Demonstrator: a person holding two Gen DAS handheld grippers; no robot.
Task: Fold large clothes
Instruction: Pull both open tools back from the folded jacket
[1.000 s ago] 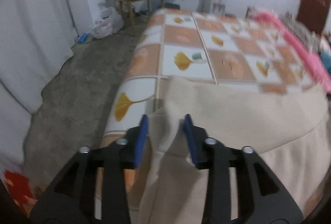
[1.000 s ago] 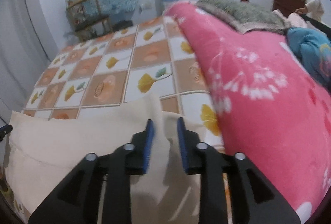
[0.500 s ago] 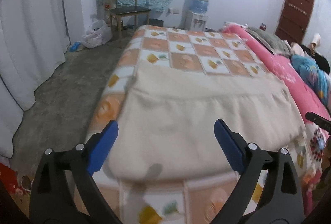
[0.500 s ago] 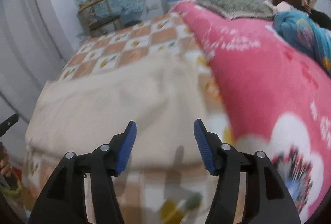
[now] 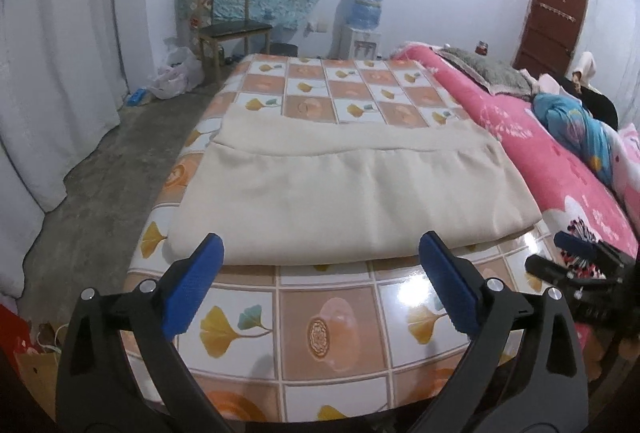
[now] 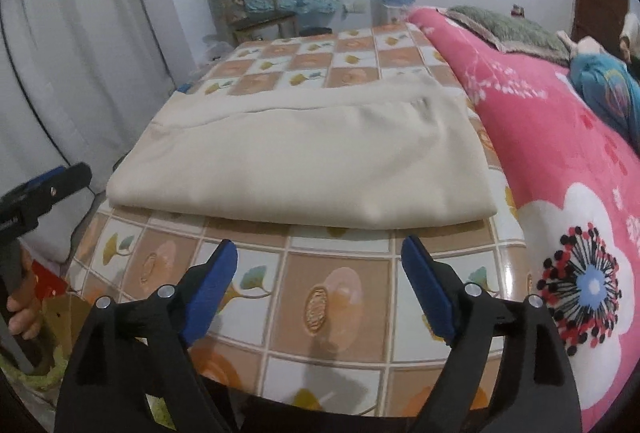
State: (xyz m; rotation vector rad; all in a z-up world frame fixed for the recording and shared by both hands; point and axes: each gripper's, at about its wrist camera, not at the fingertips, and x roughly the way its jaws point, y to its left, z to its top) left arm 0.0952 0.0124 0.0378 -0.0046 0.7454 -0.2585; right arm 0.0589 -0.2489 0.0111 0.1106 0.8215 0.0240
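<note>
Both my left gripper (image 5: 320, 287) and right gripper (image 6: 320, 291) just opened, empty; folded cream garment (image 5: 344, 193) at twelve o'clock.

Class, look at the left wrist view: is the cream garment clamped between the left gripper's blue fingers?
No. The left gripper stands open and empty, short of the folded cream garment lying on the tiled sheet.
</note>
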